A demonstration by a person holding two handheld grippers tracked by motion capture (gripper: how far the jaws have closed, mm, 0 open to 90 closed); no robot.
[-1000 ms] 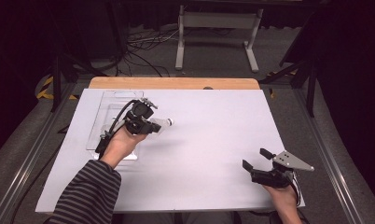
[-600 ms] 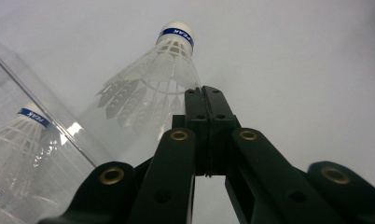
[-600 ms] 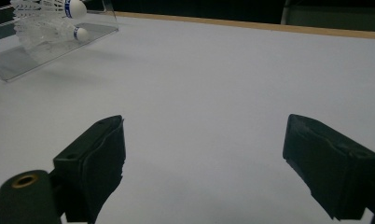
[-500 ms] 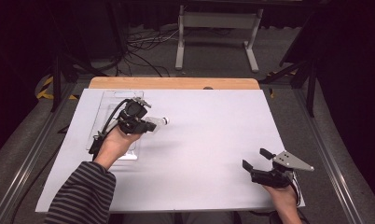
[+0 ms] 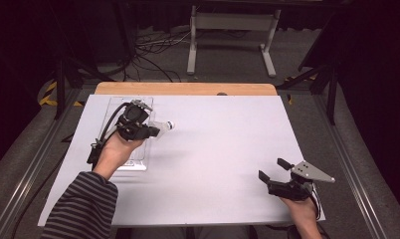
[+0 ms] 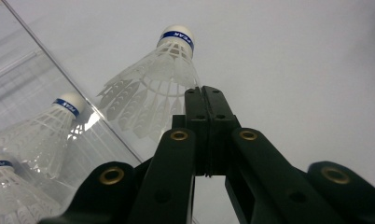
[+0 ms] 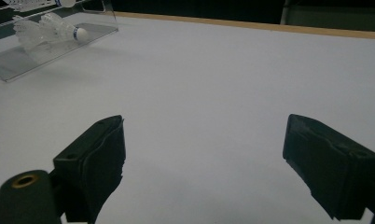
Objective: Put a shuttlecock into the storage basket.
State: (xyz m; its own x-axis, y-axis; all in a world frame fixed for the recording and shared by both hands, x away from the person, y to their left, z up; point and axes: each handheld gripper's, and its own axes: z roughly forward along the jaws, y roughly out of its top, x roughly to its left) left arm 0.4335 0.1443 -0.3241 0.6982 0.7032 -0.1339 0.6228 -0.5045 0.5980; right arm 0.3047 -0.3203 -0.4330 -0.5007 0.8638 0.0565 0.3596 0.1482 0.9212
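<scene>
Two grippers work over a white table point(image 5: 213, 164), one in each of the person's hands. Nearest the person, at the table's near right corner, the right gripper point(image 5: 276, 170) rests low with its jaws spread wide and nothing between them; in the right gripper view those jaws point(image 7: 202, 158) frame bare white surface. Farther in on the left, a striped sleeve point(image 5: 81, 206) leads up to the left gripper point(image 5: 155, 132), whose jaws are pressed together on the feathered skirt of a white shuttlecock point(image 5: 164, 127). In the left gripper view the shuttlecock point(image 6: 153, 88) is pinched at the edge of its feathers by the closed tips point(image 6: 205, 100), its white cork and blue band pointing away from the gripper, above the table. It sits just beside the right edge of a clear plastic tray point(image 5: 138, 162) that lies on the left part of the table. In that tray, two more shuttlecocks point(image 6: 41, 135) lie on their sides, seen through its transparent wall. Beyond the white surface a wooden table edge point(image 5: 185, 88) runs across, and behind it a dark floor holds cables point(image 5: 153, 50) and a white stand point(image 5: 233, 35).
</scene>
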